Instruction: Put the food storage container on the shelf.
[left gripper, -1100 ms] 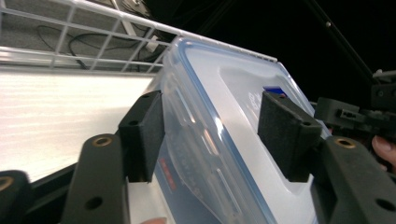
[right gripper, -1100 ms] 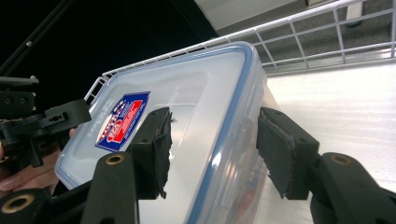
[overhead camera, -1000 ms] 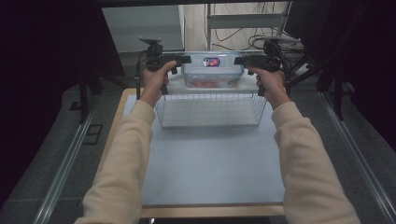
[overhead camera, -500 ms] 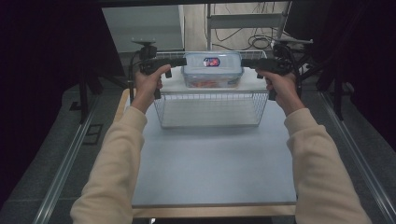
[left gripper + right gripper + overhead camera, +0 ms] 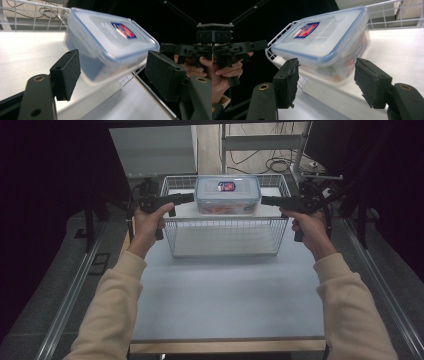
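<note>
place: lab | signs: black curtains (image 5: 60,195); floor cables (image 5: 270,165); metal rails (image 5: 65,305); test table (image 5: 225,295)

Clear lidded container (image 5: 227,195) — blue-rimmed (red-blue label) — lies level in wire basket (image 5: 225,237).

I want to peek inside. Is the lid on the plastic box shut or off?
Shut. The lid sits flat on the plastic box, its blue rim meeting the box all round.

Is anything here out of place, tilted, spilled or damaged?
Nothing stands out. The plastic container sits inside the wire basket with its lid on, and no spill shows on the table. The left gripper and right gripper are open beside it, apart from it.
</note>
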Action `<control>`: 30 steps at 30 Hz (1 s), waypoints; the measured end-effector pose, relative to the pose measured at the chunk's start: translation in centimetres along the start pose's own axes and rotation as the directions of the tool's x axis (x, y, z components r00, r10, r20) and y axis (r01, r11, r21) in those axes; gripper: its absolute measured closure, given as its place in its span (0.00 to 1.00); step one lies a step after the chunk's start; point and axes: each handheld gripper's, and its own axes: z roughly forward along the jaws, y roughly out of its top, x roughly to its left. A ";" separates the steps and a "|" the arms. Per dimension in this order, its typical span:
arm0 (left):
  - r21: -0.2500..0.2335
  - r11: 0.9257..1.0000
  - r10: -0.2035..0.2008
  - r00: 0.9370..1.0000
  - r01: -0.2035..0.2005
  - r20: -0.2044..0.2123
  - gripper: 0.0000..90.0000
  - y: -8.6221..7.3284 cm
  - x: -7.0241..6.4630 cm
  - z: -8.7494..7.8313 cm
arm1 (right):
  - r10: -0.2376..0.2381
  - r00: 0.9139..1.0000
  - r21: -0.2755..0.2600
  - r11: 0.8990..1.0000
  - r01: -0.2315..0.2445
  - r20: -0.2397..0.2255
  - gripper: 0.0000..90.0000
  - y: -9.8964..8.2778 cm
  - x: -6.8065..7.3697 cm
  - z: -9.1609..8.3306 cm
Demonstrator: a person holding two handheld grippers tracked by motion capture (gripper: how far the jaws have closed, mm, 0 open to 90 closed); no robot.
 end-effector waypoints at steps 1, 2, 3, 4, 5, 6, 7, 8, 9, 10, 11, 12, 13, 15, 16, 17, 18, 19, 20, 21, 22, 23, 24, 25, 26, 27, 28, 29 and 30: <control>0.002 1.000 0.008 1.000 -0.008 0.000 0.31 -0.4 -0.1 -0.3 | -0.005 1.000 -0.002 1.000 0.005 -0.006 0.39 -0.4 0.1 -0.3; 0.010 1.000 0.015 1.000 -0.015 0.006 0.31 -0.9 -0.3 -0.6 | -0.010 1.000 -0.004 1.000 0.010 -0.015 0.39 -0.8 0.2 -0.7; 0.010 1.000 0.015 1.000 -0.015 0.006 0.31 -0.9 -0.3 -0.6 | -0.010 1.000 -0.004 1.000 0.010 -0.015 0.39 -0.8 0.2 -0.7; 0.012 1.000 0.021 1.000 -0.021 0.003 0.31 -1.6 -0.4 -0.9 | -0.018 1.000 -0.007 1.000 0.018 -0.023 0.39 -1.3 0.3 -1.0; 0.014 0.999 0.029 1.000 -0.029 -0.002 0.31 -2.1 -0.5 -1.1 | -0.027 0.999 -0.006 1.000 0.027 -0.031 0.39 -1.9 0.3 -1.4; 0.014 0.999 0.033 0.999 -0.033 -0.002 0.31 -2.7 -0.6 -1.3 | -0.036 0.999 -0.008 0.999 0.035 -0.036 0.39 -2.8 0.3 -1.8; 0.015 0.999 0.038 0.999 -0.038 0.004 0.31 -3.4 -0.6 -1.5 | -0.036 0.999 -0.008 0.999 0.035 -0.036 0.39 -2.8 0.3 -1.8; 0.015 0.999 0.042 0.999 -0.043 0.010 0.31 -4.0 -0.7 -1.8 | -0.040 0.998 -0.004 0.999 0.040 -0.039 0.39 -3.3 0.3 -2.1; 0.011 0.999 0.052 0.999 -0.053 0.014 0.31 -5.4 -0.8 -2.4 | -0.052 0.998 0.001 0.999 0.052 -0.044 0.38 -4.4 0.2 -2.6; 0.010 0.998 0.055 0.998 -0.055 0.016 0.31 -6.1 -0.8 -2.7 | -0.060 0.997 0.000 0.998 0.060 -0.049 0.38 -5.0 0.2 -2.8; 0.010 0.998 0.055 0.998 -0.055 0.016 0.31 -6.1 -0.8 -2.7 | -0.060 0.997 0.000 0.998 0.060 -0.049 0.38 -5.0 0.2 -2.8; 0.019 0.998 0.062 0.998 -0.062 0.015 0.31 -7.5 -0.8 -3.1 | -0.069 0.996 0.003 0.998 0.069 -0.060 0.38 -6.4 0.1 -3.3; 0.019 0.998 0.062 0.998 -0.062 0.015 0.31 -7.5 -0.8 -3.1 | -0.069 0.996 0.003 0.998 0.069 -0.060 0.38 -6.4 0.1 -3.3; 0.027 0.998 0.051 0.998 -0.052 0.022 0.31 -9.0 -0.6 -3.5 | -0.080 0.994 0.009 0.997 0.081 -0.075 0.38 -7.8 0.1 -3.7; 0.033 0.998 0.050 0.999 -0.051 0.022 0.31 -10.4 -0.4 -3.8 | -0.093 0.993 0.018 0.995 0.094 -0.073 0.38 -9.3 -0.1 -4.1; 0.033 0.998 0.050 0.999 -0.051 0.022 0.31 -10.4 -0.4 -3.8 | -0.093 0.993 0.018 0.995 0.094 -0.073 0.38 -9.3 -0.1 -4.1; 0.038 0.998 0.054 0.998 -0.055 0.018 0.31 -11.7 -0.4 -4.2 | -0.107 0.992 0.029 0.994 0.110 -0.068 0.38 -10.7 -0.3 -4.5; 0.042 0.998 0.052 0.998 -0.053 0.019 0.31 -12.3 -0.3 -4.3 | -0.111 0.992 0.034 0.993 0.113 -0.066 0.37 -11.4 -0.5 -4.7; 0.046 0.997 0.053 0.998 -0.054 0.020 0.31 -12.9 -0.3 -4.4 | -0.112 0.992 0.039 0.993 0.114 -0.063 0.37 -12.1 -0.6 -4.8; 0.046 0.997 0.053 0.998 -0.054 0.020 0.31 -12.9 -0.3 -4.4 | -0.112 0.992 0.039 0.993 0.114 -0.063 0.37 -12.1 -0.6 -4.8; 0.058 0.997 0.057 0.998 -0.058 0.023 0.31 -14.1 -0.3 -4.7 | -0.112 0.992 0.049 0.992 0.115 -0.061 0.37 -13.4 -1.0 -5.0; 0.058 0.997 0.057 0.998 -0.058 0.023 0.31 -14.1 -0.3 -4.7 | -0.112 0.992 0.049 0.992 0.115 -0.061 0.37 -13.4 -1.0 -5.0; 0.074 0.995 0.067 0.998 -0.068 0.015 0.31 -15.3 -0.3 -4.9 | -0.108 0.992 0.063 0.992 0.111 -0.058 0.37 -14.8 -1.3 -5.2; 0.074 0.995 0.067 0.998 -0.068 0.015 0.32 -15.3 -0.3 -4.9 | -0.105 0.993 0.073 0.991 0.109 -0.056 0.36 -15.5 -1.5 -5.2; 0.092 0.992 0.081 0.997 -0.081 -0.001 0.32 -16.6 -0.4 -5.0 | -0.102 0.993 0.087 0.991 0.107 -0.054 0.36 -16.2 -1.7 -5.2; 0.104 0.991 0.087 0.996 -0.086 -0.004 0.32 -17.2 -0.4 -5.0 | -0.100 0.994 0.098 0.990 0.105 -0.051 0.36 -16.9 -1.8 -5.2; 0.116 0.989 0.088 0.996 -0.087 -0.002 0.32 -17.8 -0.3 -5.0 | -0.098 0.994 0.111 0.989 0.102 -0.044 0.36 -17.5 -2.0 -5.1; 0.116 0.989 0.088 0.996 -0.087 -0.002 0.32 -17.8 -0.3 -5.0 | -0.098 0.994 0.111 0.989 0.102 -0.044 0.36 -17.5 -2.0 -5.1; 0.138 0.987 0.082 0.997 -0.081 0.000 0.32 -19.0 -0.3 -4.9 | -0.099 0.995 0.136 0.985 0.103 -0.033 0.35 -18.7 -2.3 -5.0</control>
